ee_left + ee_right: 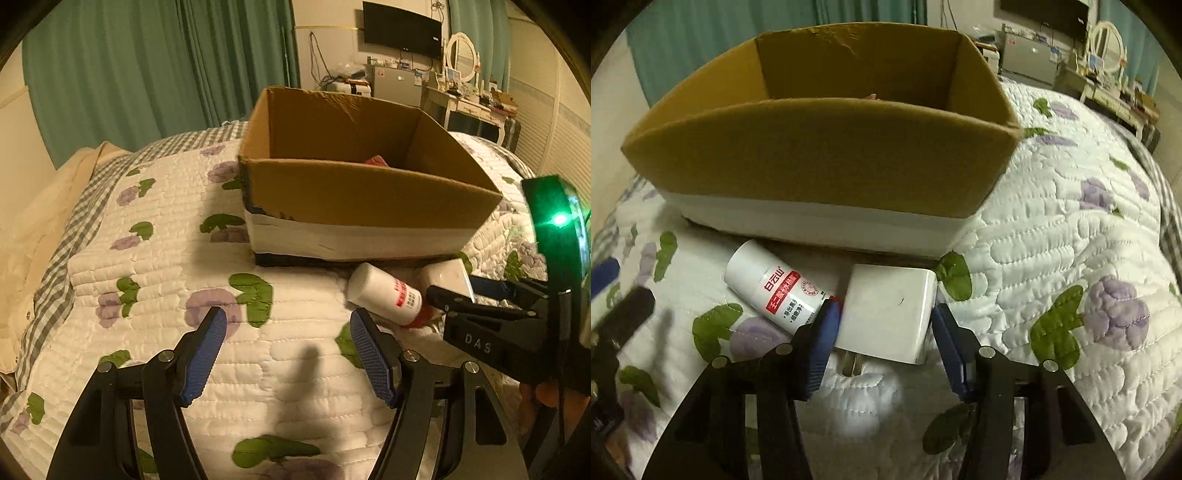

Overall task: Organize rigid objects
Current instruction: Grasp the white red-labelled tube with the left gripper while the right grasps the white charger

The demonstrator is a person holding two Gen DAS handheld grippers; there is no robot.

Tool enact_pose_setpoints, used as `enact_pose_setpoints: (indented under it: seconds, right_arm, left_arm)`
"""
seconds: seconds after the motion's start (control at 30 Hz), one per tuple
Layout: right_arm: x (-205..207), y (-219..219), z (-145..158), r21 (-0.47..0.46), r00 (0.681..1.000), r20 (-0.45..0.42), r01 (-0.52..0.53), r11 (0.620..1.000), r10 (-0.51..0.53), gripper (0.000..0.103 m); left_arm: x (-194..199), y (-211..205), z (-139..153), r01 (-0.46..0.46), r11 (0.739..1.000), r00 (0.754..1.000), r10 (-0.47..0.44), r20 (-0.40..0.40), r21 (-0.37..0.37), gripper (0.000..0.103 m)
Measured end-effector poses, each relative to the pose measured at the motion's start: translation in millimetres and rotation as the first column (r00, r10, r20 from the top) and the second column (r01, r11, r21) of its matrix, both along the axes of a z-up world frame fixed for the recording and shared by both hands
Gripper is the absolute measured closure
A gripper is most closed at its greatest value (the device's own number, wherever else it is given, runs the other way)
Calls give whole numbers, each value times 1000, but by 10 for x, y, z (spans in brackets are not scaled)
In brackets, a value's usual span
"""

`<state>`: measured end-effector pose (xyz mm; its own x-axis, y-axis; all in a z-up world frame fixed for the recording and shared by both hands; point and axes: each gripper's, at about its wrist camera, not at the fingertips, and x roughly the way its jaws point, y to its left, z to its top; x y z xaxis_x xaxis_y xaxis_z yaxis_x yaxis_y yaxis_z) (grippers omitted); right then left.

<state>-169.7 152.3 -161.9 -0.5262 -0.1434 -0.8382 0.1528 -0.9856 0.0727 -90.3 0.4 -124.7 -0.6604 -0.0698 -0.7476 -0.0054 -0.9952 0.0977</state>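
A white charger plug (888, 314) lies on the quilt just in front of the cardboard box (820, 162). My right gripper (884, 314) has a blue pad on each side of it, touching or nearly so. A white bottle with a red label (775, 291) lies beside the plug on its left. In the left wrist view the bottle (384, 295), the plug (448, 275) and the right gripper (454, 291) sit at the right. My left gripper (288, 328) is open and empty above the quilt. The box (365, 192) holds a red item (376, 161).
The floral quilt (147, 277) covers the bed. Green curtains (147, 55) hang behind. A dresser with a mirror (461, 55), a small fridge and a wall TV stand at the far right.
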Motion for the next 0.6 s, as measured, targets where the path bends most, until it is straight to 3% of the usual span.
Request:
enact_pose_setpoints:
  seconds: [0.13, 0.3, 0.4, 0.6]
  right_arm:
    - [152, 131, 151, 11, 998, -63, 21, 1000, -20, 52]
    - [255, 398, 391, 55, 992, -115, 64, 996, -57, 52]
    - [256, 495, 422, 36, 990, -117, 85, 996, -80, 52]
    - [236, 423, 401, 29, 991, -103, 85, 996, -82, 52]
  left_arm:
    - [-36, 119, -16, 26, 1000, 999, -26, 26, 7, 31]
    - [-201, 290, -94, 30, 994, 996, -38, 78, 103, 31]
    - [-320, 376, -177, 8, 986, 994, -26, 106, 168, 31]
    - [-566, 448, -391, -65, 981, 989, 39, 142, 185, 31]
